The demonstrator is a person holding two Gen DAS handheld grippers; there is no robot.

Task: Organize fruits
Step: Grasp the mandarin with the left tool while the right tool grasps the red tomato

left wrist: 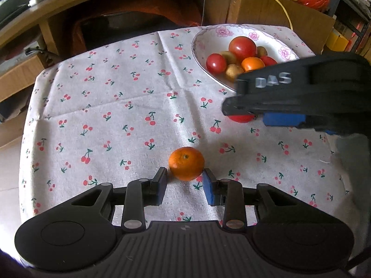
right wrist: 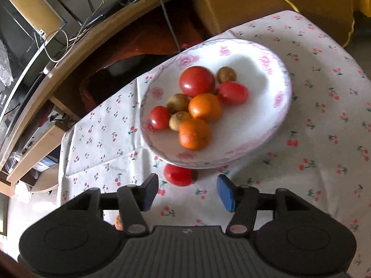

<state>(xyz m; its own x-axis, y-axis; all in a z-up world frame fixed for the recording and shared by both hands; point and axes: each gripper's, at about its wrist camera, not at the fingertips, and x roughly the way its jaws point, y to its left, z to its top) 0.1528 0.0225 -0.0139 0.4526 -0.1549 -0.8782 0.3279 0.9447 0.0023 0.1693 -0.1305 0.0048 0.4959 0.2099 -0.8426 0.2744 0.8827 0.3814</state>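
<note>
A loose orange [left wrist: 186, 163] lies on the cherry-print tablecloth [left wrist: 111, 106]. My left gripper [left wrist: 185, 180] is open, its fingertips level with the orange's near side, not touching it. A white floral plate [right wrist: 262, 120] holds tomatoes, oranges and small brown fruits. A loose red tomato [right wrist: 179, 173] lies on the cloth at the plate's near rim. My right gripper [right wrist: 187, 186] is open just above and short of that tomato. In the left wrist view the right gripper [left wrist: 250, 115] covers most of the tomato [left wrist: 241, 118] and the plate [left wrist: 208, 41] shows behind it.
A curved wooden desk edge [right wrist: 76, 48] with cables runs behind the table. A cardboard box [left wrist: 278, 14] stands at the back right. The table edge drops off at the left [left wrist: 25, 139]. An orange sliver [right wrist: 118, 223] shows beneath my right gripper.
</note>
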